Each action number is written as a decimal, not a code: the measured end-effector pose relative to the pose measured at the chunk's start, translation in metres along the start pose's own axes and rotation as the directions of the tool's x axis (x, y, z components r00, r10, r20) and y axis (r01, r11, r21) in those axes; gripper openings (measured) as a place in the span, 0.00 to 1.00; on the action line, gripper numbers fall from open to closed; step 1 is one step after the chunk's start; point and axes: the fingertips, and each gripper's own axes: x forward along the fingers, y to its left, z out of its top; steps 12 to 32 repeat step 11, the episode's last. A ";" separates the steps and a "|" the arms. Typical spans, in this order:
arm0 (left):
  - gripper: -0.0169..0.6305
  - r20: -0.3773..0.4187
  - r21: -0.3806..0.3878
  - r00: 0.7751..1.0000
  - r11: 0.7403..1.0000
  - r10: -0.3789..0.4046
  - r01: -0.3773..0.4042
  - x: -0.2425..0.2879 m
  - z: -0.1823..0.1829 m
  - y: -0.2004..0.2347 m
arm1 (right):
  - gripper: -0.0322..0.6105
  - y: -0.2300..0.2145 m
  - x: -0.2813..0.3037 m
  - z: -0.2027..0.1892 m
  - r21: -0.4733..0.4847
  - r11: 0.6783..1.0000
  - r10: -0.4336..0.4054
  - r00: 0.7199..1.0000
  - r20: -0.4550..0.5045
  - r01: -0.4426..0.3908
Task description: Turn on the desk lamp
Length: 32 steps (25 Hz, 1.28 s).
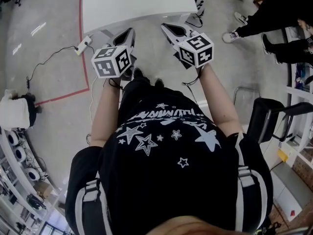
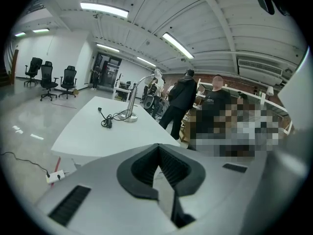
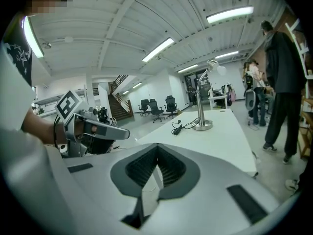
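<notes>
The desk lamp [image 2: 131,112] stands on the far part of a white table [image 2: 88,136], a thin silver pole with a round base and its head [image 2: 157,74] bent over. In the right gripper view the lamp [image 3: 200,112] is ahead to the right, its black cable [image 3: 180,127] coiled beside the base. My left gripper [image 1: 128,35] and right gripper [image 1: 168,28] are held side by side before the table's near edge [image 1: 137,14], well short of the lamp. Both are shut with nothing between the jaws. The left gripper [image 3: 98,129] also shows in the right gripper view.
A power strip [image 1: 83,44] with a cord lies on the floor left of the table, by a red tape line [image 1: 81,28]. People stand along the table's right side [image 3: 279,82]. A black chair [image 1: 264,119] is at my right. Office chairs [image 2: 49,80] stand far off.
</notes>
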 end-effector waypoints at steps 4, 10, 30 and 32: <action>0.04 -0.004 0.003 1.000 1.000 0.005 -0.005 -0.006 -0.002 -0.001 | 0.06 0.002 -0.002 0.000 0.016 1.000 -0.006 1.000 0.012 0.006; 0.04 0.012 0.015 1.000 1.000 -0.001 0.001 -0.015 0.001 -0.010 | 0.06 0.010 -0.009 0.000 0.026 1.000 -0.008 1.000 0.029 0.007; 0.04 0.015 0.018 1.000 1.000 -0.004 0.003 -0.017 0.001 -0.012 | 0.06 0.012 -0.011 0.000 0.028 1.000 -0.007 1.000 0.031 0.006; 0.04 0.015 0.018 1.000 1.000 -0.004 0.003 -0.017 0.001 -0.012 | 0.06 0.012 -0.011 0.000 0.028 1.000 -0.007 1.000 0.031 0.006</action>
